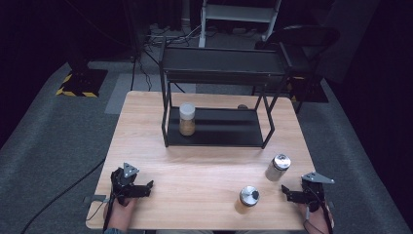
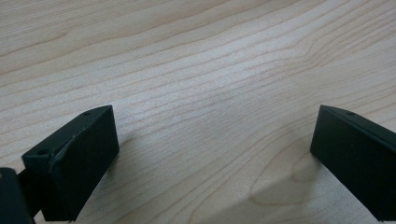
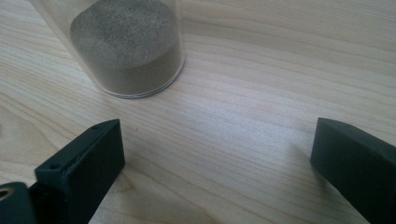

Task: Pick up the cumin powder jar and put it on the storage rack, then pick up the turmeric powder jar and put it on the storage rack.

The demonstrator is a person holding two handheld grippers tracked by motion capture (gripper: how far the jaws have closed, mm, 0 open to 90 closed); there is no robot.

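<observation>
On the wooden table [image 1: 204, 170] stand two clear jars: one with a silver lid [image 1: 278, 167] at the right, another with a knobbed metal lid [image 1: 249, 196] near the front edge. A third jar [image 1: 187, 119], white-lidded with brown contents, stands on the left of the black rack's lower shelf [image 1: 229, 129]. My left gripper [image 1: 147, 189] rests at the front left, open over bare wood [image 2: 214, 128]. My right gripper [image 1: 286, 193] sits at the front right, open [image 3: 217, 140], with a jar of grey-brown powder [image 3: 126, 46] just ahead and to the left of its jaws, not touching them.
The two-tier black rack [image 1: 221, 66] takes up the back middle of the table; its top shelf is bare. A dark chair [image 1: 302, 39] and a white frame [image 1: 238, 12] stand behind the table. Cables run over the grey floor at the left.
</observation>
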